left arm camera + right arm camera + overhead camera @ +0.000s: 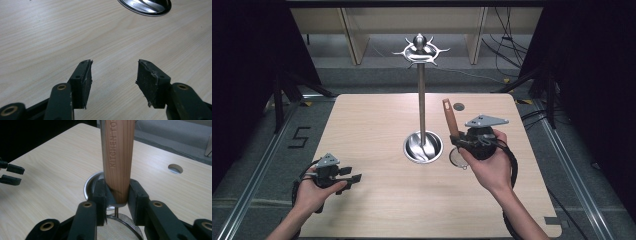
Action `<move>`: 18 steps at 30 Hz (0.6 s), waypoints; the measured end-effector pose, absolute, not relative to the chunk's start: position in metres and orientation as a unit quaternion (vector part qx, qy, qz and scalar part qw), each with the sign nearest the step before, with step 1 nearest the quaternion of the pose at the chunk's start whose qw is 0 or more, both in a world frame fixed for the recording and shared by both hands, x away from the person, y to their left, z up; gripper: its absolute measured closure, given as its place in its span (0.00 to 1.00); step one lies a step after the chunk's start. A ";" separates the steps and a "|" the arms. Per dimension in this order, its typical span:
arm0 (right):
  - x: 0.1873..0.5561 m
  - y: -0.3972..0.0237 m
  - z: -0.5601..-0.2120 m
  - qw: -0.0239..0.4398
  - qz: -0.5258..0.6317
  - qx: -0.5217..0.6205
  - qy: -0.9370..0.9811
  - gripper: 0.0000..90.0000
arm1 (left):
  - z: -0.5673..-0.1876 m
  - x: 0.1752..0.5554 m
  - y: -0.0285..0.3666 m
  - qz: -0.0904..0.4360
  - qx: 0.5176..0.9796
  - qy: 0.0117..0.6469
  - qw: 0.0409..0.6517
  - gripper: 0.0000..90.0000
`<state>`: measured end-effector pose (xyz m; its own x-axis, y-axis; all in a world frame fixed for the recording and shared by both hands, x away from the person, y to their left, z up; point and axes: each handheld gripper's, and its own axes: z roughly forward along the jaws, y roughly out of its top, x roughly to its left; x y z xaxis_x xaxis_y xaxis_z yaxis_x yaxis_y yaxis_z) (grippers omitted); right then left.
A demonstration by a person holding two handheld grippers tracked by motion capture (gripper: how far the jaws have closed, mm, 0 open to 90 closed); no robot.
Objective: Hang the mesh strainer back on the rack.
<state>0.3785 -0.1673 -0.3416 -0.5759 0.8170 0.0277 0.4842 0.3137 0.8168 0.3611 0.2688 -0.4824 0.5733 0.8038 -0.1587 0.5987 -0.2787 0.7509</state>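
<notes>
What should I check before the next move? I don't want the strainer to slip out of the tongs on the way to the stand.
1. Right tongs shut on the strainer's wooden handle: ok, jaws press both sides near its lower end.
2. Handle upright: roughly ok, it leans slightly in the high view.
3. Mesh bowl hanging free below the jaws: ok.
4. Stand upright, hooks bare: ok.
5. Left tongs open and holding nothing, over bare table: ok.
6. Hanging hole at the handle's tip fits a hook: cannot tell.

Overhead view; two close table-level [377,200] views
</notes>
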 end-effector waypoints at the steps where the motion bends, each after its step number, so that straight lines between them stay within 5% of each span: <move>1: 0.378 -0.167 -0.341 0.200 0.414 0.417 0.784 0.79 | -0.482 0.361 0.269 0.129 0.789 0.445 0.403 0.49; 18: 0.383 -0.166 -0.331 0.199 0.431 0.419 0.774 0.79 | -0.482 0.361 0.270 0.124 0.792 0.443 0.403 0.49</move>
<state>0.3831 -0.1663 -0.3314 -0.5696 0.8203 0.0524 0.4766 0.2776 0.8341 0.3614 0.2697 -0.4818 0.5774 0.8006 -0.1599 0.6006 -0.2838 0.7474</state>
